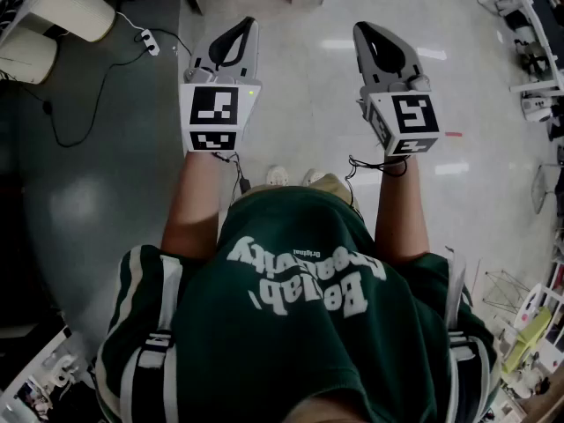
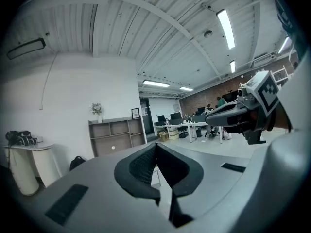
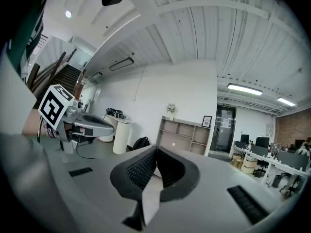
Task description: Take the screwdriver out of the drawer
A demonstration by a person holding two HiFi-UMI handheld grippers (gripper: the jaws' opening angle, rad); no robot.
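No screwdriver and no drawer appear in any view. In the head view my left gripper (image 1: 244,22) and right gripper (image 1: 362,27) are held side by side in front of the person's body, above a pale glossy floor. Both point nearly level, out into the room. The left gripper (image 2: 156,144) has its black ribbed pads meeting at the tips, with nothing between them. The right gripper (image 3: 156,149) is likewise shut and empty. Each gripper view shows the other gripper off to one side.
An open shelf unit (image 2: 116,136) with a small plant and a framed picture stands against the white wall ahead. White round cabinets (image 1: 53,11) and a black cable with a power strip (image 1: 148,40) lie at the left. Office desks (image 2: 192,126) stand further back.
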